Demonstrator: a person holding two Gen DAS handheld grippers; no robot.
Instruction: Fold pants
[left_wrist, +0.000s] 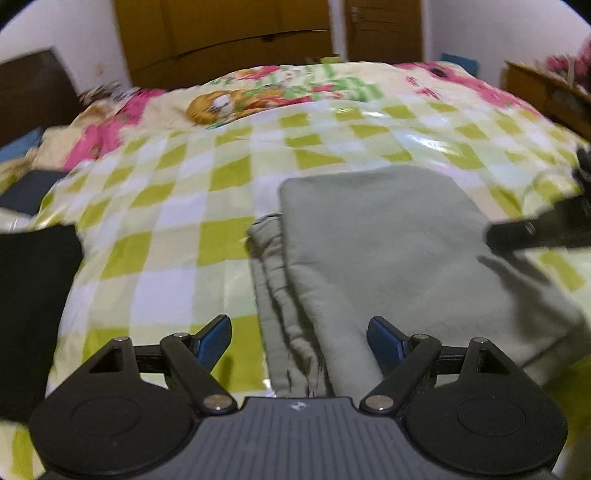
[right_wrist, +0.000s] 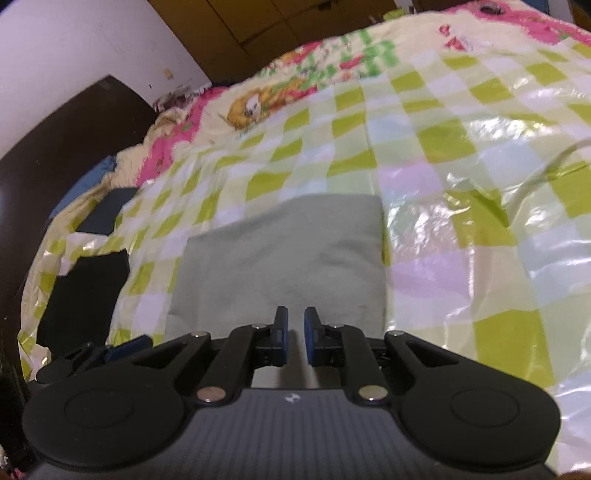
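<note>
Grey-green pants (left_wrist: 388, 240) lie folded in a thick rectangle on the checked bedspread (left_wrist: 166, 221), with stacked layers showing along their left edge. My left gripper (left_wrist: 298, 325) hangs wide open over the near left edge of the pants, and no cloth is between its blue pads. In the right wrist view the pants (right_wrist: 280, 251) lie flat just ahead. My right gripper (right_wrist: 295, 314) is above their near edge, its pads a narrow gap apart with nothing between them. The right gripper (left_wrist: 535, 229) also shows as a dark blur over the right side of the pants.
A black garment (right_wrist: 85, 295) lies left of the pants, with a dark blue item (right_wrist: 107, 210) beyond it. A dark headboard (right_wrist: 55, 147) stands on the left. Wooden wardrobes (left_wrist: 221, 33) rise behind the bed. Shiny checked bedspread (right_wrist: 461, 221) stretches right and beyond.
</note>
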